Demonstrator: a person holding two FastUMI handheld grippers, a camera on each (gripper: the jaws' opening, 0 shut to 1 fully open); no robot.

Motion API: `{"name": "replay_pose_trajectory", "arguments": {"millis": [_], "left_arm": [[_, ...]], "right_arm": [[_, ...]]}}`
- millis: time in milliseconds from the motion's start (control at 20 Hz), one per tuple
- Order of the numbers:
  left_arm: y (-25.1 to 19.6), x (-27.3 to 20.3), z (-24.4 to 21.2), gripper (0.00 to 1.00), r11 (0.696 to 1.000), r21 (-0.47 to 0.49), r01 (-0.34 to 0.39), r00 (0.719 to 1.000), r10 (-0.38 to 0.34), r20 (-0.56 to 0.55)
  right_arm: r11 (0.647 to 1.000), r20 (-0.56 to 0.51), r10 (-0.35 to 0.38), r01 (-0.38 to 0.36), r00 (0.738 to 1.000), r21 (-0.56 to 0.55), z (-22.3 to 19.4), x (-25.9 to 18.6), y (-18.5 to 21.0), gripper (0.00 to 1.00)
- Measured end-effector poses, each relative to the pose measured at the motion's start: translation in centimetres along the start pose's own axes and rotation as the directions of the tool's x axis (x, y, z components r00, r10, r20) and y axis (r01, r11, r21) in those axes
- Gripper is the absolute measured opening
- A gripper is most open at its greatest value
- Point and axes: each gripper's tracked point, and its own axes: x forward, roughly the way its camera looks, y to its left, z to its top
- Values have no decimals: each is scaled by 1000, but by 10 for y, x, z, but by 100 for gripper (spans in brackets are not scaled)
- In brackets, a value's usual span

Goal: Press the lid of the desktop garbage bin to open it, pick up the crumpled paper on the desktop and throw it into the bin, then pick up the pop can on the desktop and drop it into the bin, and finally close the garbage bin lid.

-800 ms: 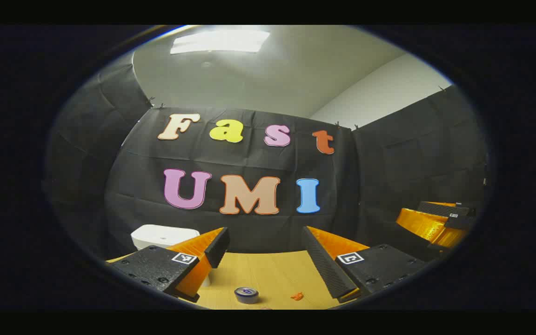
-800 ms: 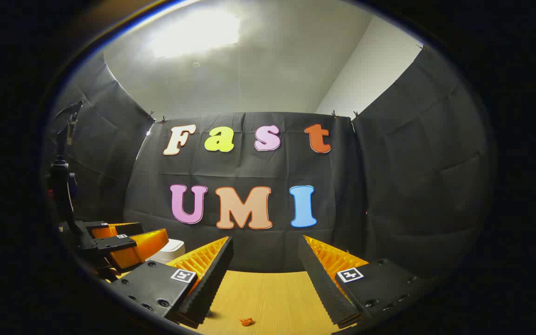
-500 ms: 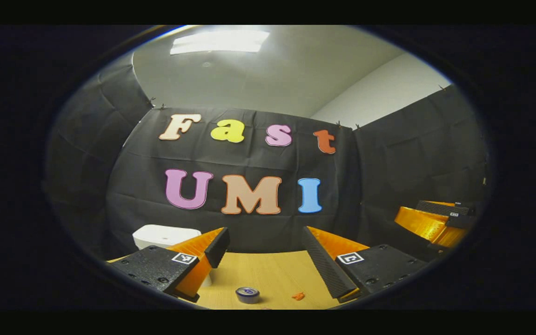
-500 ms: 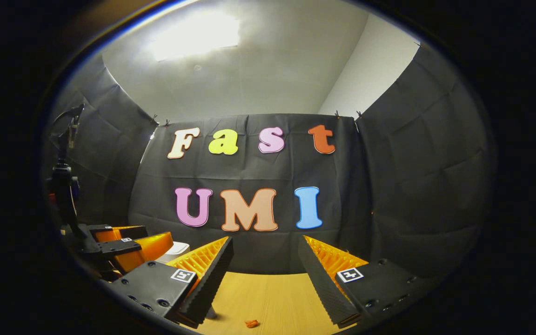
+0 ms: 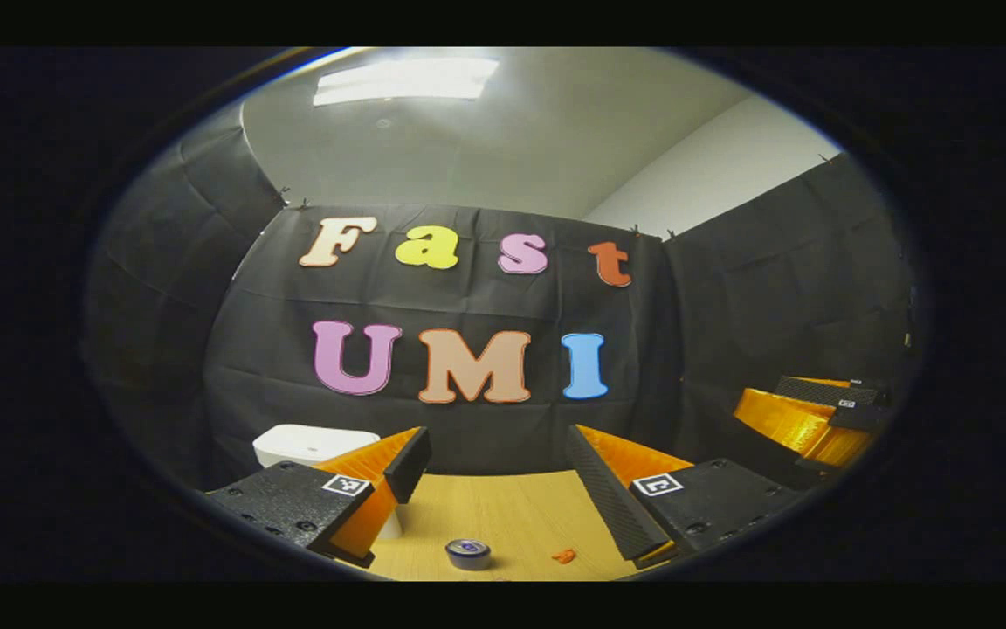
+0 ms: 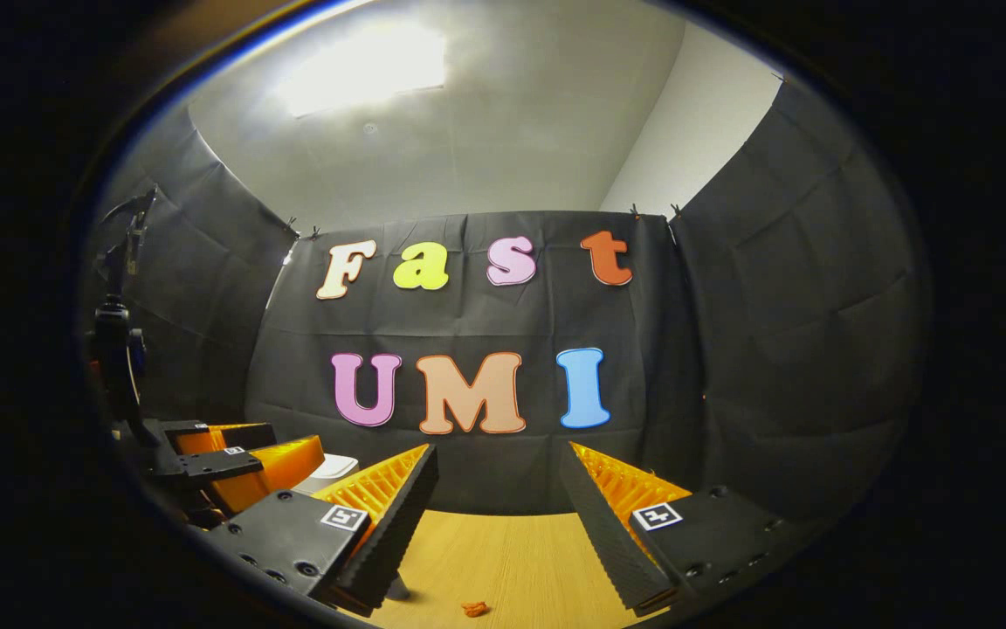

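Observation:
The white bin (image 5: 315, 443) stands with its lid down at the table's back left, partly behind my left gripper's finger. A pop can (image 5: 468, 553) stands upright on the wooden table (image 5: 512, 511), low between the fingers of my left gripper (image 5: 495, 437), which is open and holds nothing. An orange crumpled paper scrap (image 5: 564, 556) lies just right of the can. My right gripper (image 6: 499, 454) is open and holds nothing, with the paper scrap (image 6: 473, 608) on the table below it. The bin (image 6: 333, 472) peeks out behind the left gripper (image 6: 232, 459).
The other gripper (image 5: 809, 418) hangs at the right edge of the left gripper view. A black stand (image 6: 119, 349) rises at the far left of the right gripper view. Black cloth walls close the table's back and sides.
Both views drift a little; the can and paper scrap sit slightly further right. Both grippers stay open and hold nothing.

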Motion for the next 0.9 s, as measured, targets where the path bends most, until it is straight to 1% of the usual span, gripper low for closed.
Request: {"name": "replay_pose_trajectory", "arguments": {"millis": [200, 250, 400, 500, 550, 750, 900], "left_arm": [[-1, 1, -1, 93, 1000, 4, -8, 1000, 8, -1], [-1, 1, -1, 92, 1000, 6, -11, 1000, 11, 0], [-3, 2, -3, 93, 1000, 5, -19, 1000, 19, -3], [-3, 4, -7, 92, 999, 16, -32, 999, 32, -19], [-4, 4, -7, 93, 999, 21, -39, 999, 39, -19], [-6, 1, -4, 93, 998, 18, -63, 998, 63, -10], [-3, -1, -6, 93, 996, 44, -84, 996, 85, -20]], "right_arm": [[1000, -6, 7, -7, 1000, 2, -5, 2, -2, 94], [1000, -7, 11, -11, 1000, 3, -4, 3, -2, 94], [1000, -10, 16, -16, 1000, 1, -8, 3, -4, 94], [1000, -13, 22, -22, 1000, 9, -9, 4, -5, 94], [999, -13, 30, -30, 999, 15, -9, 5, -5, 94], [998, -20, 48, -48, 999, 34, -11, 10, -8, 94], [998, -7, 49, -48, 999, 45, -9, 10, -13, 94]]}}
